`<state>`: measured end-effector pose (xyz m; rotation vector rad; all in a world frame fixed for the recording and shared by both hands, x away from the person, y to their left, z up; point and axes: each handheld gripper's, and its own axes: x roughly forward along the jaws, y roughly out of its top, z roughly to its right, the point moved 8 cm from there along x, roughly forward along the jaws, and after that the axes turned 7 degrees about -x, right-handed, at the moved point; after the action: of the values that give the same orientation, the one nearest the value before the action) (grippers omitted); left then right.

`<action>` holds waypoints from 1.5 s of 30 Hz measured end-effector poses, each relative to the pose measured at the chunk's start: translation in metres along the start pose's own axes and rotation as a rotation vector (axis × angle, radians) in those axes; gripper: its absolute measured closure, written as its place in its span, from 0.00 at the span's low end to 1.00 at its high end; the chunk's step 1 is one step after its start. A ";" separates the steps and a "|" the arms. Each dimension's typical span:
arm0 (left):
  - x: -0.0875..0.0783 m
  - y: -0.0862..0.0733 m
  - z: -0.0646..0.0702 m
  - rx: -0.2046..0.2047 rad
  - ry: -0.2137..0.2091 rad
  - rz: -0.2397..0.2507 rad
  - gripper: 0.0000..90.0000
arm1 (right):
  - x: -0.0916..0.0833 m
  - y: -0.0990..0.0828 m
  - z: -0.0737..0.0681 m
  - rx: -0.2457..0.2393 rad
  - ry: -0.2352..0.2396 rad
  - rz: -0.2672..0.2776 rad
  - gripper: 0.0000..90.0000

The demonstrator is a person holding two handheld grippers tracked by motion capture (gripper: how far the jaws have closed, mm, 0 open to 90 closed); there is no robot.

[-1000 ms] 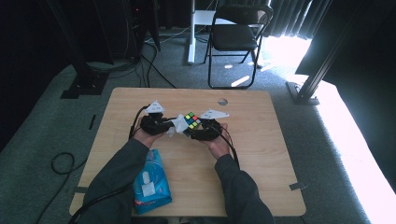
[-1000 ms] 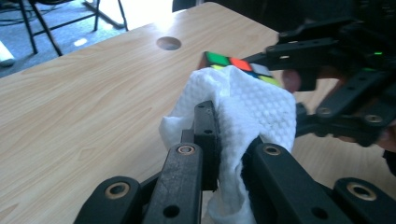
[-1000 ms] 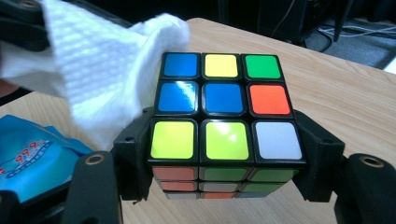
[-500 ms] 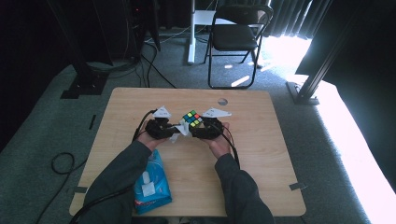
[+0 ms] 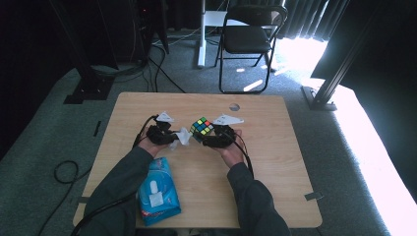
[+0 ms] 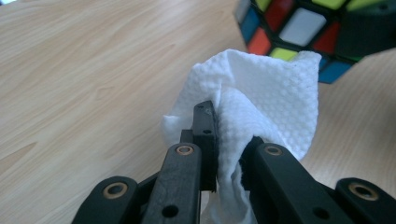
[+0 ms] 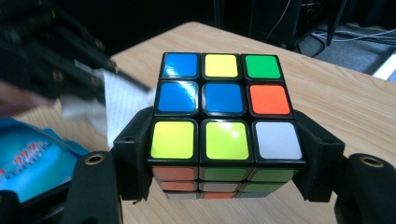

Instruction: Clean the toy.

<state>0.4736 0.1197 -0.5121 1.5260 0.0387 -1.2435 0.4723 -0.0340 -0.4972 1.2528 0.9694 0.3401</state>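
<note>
Dimpled white wipe (image 6: 261, 98), glossy puzzle cube (image 7: 224, 112)

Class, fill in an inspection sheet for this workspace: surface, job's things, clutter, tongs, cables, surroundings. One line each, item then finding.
Surface: wooden table, with a small round hole near the far edge.
Job's things: puzzle cube with mixed colours; white wipe bunched beside it.
Clutter: blue wipes packet at the near left edge.
Tongs: left tongs shut on the white wipe; right tongs clamp the puzzle cube by two opposite sides.
Cables: black cables loop on the floor, left of the table.
Surroundings: folding chair beyond the table, grey carpet, dark curtains.
</note>
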 end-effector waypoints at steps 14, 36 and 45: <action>-0.006 -0.005 -0.020 -0.057 0.026 0.008 0.94 | 0.011 -0.024 -0.006 -0.061 -0.008 -0.091 0.38; -0.005 -0.013 -0.034 -0.101 0.051 -0.002 0.92 | 0.023 -0.046 -0.008 -0.088 0.012 -0.178 0.38; -0.007 -0.018 -0.042 -0.118 0.079 -0.016 0.91 | 0.027 -0.053 -0.009 -0.088 0.014 -0.204 0.38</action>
<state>0.4876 0.1615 -0.5271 1.4738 0.1729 -1.1729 0.4666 -0.0264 -0.5568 1.0625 1.0733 0.2298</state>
